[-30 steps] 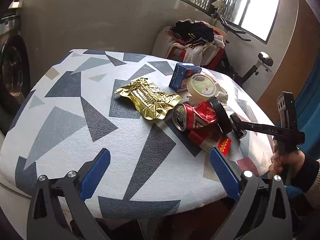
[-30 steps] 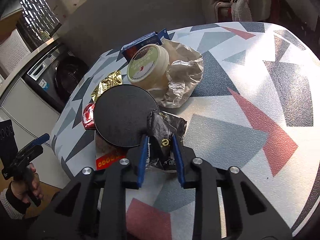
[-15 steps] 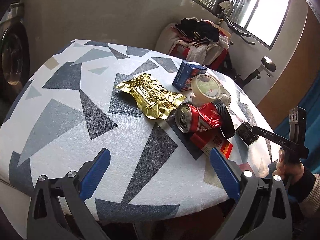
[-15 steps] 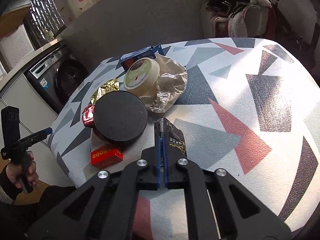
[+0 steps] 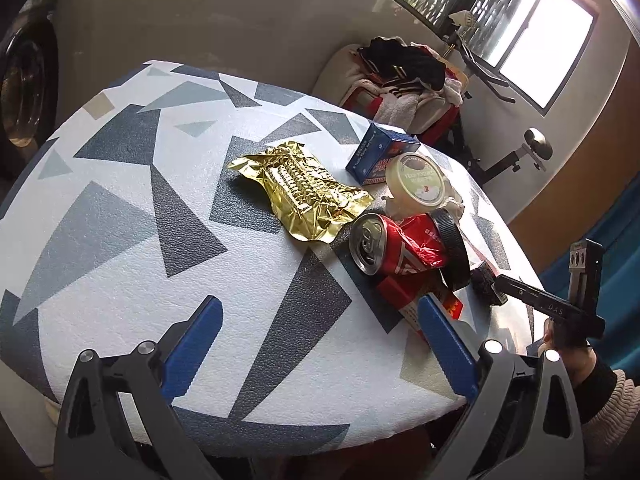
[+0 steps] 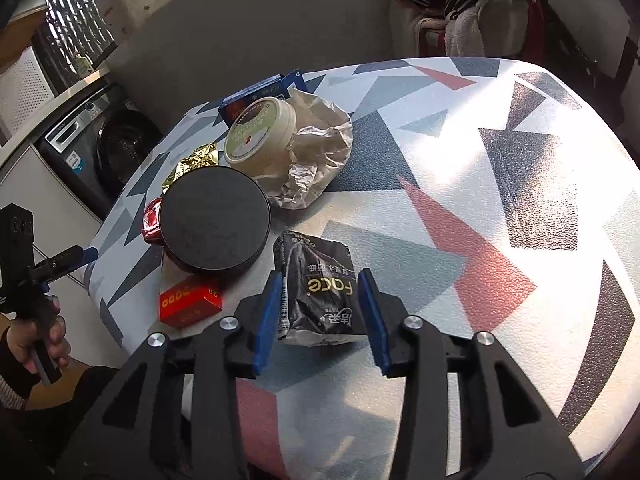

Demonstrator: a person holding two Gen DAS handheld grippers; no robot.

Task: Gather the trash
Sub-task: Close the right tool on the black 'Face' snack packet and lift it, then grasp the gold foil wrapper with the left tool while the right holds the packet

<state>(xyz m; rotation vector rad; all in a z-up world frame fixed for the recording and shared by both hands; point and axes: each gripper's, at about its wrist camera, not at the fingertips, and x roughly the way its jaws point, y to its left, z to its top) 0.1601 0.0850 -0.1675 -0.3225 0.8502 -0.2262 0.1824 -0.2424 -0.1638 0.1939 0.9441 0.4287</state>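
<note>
My left gripper (image 5: pixel 318 330) hangs spread over bare table (image 5: pixel 120 280), nothing between; trash heap mid-table; right gripper (image 6: pixel 322 306) jaws just opened, straddling black packet (image 6: pixel 320 288) without pressing; I judge it mid-regrasp; next: close squarely, lift.

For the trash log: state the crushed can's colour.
Red, with a silver top; the crushed can shows best in the left wrist view.

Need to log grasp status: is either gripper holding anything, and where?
Nothing. The left gripper is open and empty; the right gripper, jaws just opening, brackets the black packet without pressing.
</note>
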